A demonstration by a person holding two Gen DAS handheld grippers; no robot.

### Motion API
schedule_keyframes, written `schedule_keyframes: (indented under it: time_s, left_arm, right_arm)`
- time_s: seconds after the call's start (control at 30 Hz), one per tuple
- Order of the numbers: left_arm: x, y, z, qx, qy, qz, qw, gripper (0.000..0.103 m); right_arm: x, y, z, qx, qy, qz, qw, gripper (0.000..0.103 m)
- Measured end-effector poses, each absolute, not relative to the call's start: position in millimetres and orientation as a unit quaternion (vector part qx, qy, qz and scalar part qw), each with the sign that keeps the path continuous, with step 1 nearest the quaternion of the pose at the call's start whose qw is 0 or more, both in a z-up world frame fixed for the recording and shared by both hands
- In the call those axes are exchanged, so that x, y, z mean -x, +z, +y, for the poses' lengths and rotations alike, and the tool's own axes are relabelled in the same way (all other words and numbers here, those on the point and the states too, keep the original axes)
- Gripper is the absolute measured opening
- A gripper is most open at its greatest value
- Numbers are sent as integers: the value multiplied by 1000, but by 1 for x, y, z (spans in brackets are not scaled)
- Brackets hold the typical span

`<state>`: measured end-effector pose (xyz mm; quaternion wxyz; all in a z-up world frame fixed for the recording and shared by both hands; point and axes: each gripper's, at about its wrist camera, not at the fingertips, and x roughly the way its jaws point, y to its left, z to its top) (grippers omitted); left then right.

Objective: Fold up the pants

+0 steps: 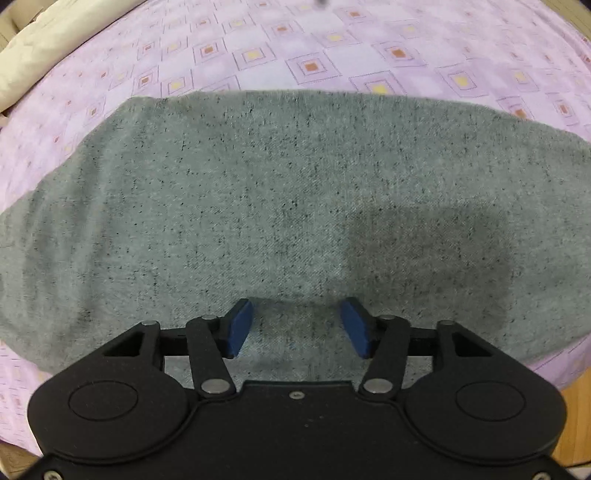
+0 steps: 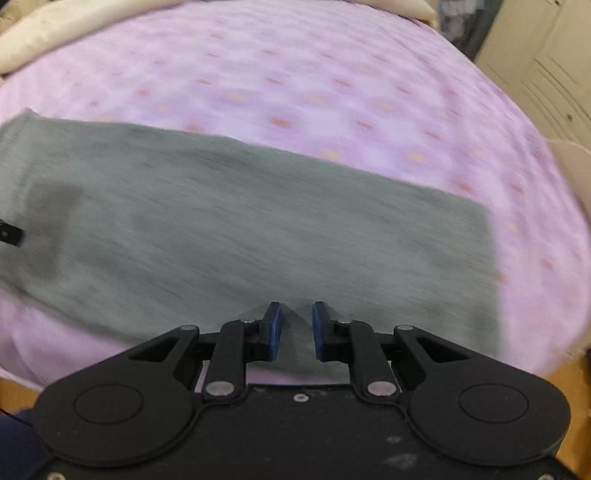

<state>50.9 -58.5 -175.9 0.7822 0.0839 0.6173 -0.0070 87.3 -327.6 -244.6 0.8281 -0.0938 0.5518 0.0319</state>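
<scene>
Grey speckled pants [image 1: 295, 206] lie flat on a lilac patterned bedsheet [image 1: 332, 48]. My left gripper [image 1: 297, 321] is open, its blue pads [image 1: 240, 325] wide apart just above the near edge of the cloth. In the right wrist view the pants [image 2: 258, 229] stretch across as a long grey band on the sheet [image 2: 332, 92]. My right gripper [image 2: 297, 325] has its pads [image 2: 273, 328] close together with a raised fold of the grey cloth between them. This view is motion-blurred. A black part of the left gripper [image 2: 11, 234] shows at the far left.
A cream pillow or duvet [image 1: 40, 48] lies along the far left of the bed, also in the right wrist view [image 2: 66, 26]. A white door or cabinet [image 2: 546, 62] stands at the right. Wooden bed edge [image 1: 576, 417] shows near me.
</scene>
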Motion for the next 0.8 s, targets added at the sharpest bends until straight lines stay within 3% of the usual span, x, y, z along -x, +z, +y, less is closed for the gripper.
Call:
schedule_keyframes:
  time_s: [0.07,0.17,0.2,0.33,0.5,0.8]
  left_arm:
    - [-55,-174,-58,-75,-4,629,774,61]
    - [-67,-167,-54,-84,18,628,773,58]
    - [-73,-164,-55,-89,24,625,775,57]
    - [-79,-149,-68,-81,23,616,783,57]
    - [-79,-136,-97,-91,-9,603,792,57]
    - [-77,-135,-145,-136,-74,590,792,57]
  right_arm:
    - [-83,-232,-353,74,34,549,832,22]
    - [-80,-206,-393,12,20,508,861,45]
    - [-82,-201,-409,-5,7,499,866,47]
    - [-96,-203,-460,-30,-28,519,854,48]
    - [-79,-216,-496,-143,-25,558,817,49]
    - [-44,-250,-472,-233,-13,547,804,49]
